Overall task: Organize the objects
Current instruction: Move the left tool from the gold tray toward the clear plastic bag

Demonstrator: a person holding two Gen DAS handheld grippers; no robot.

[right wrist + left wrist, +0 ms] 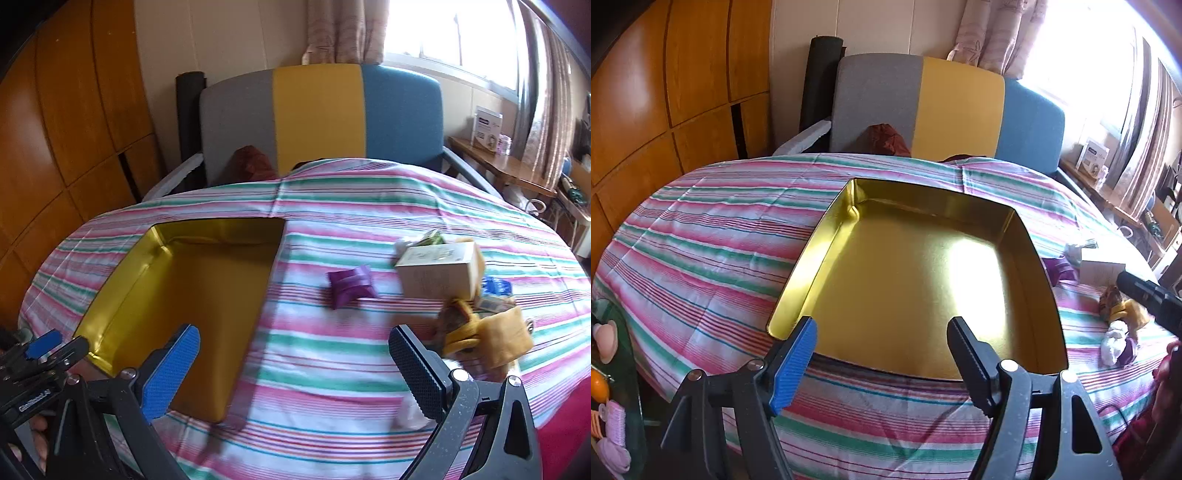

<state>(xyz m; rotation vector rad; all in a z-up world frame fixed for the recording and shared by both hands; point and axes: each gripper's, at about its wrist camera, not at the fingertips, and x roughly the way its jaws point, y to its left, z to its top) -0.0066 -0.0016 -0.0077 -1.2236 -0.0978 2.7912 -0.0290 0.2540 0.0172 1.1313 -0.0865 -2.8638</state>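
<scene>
Both jaws spread wide and holding nothing, left gripper (882, 332) over near rim of gold tray (798, 273) on striped cloth (701, 236), right gripper (295, 343) above cloth, purple packet (351, 284) and cardboard box (439, 269) beyond.

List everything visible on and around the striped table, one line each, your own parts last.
tin tray: one, gold, open and empty, left part of table
striped cloth: one, pink, green and white, covering table
purple packet: one, purple, right of the tray
cardboard box: one, beige, far right
plush toy: one, tan-yellow, right edge
chair: one, grey, yellow and blue, behind table
left gripper: one, black, jaws open over the tray's near rim
right gripper: one, black, jaws open above the cloth
</scene>
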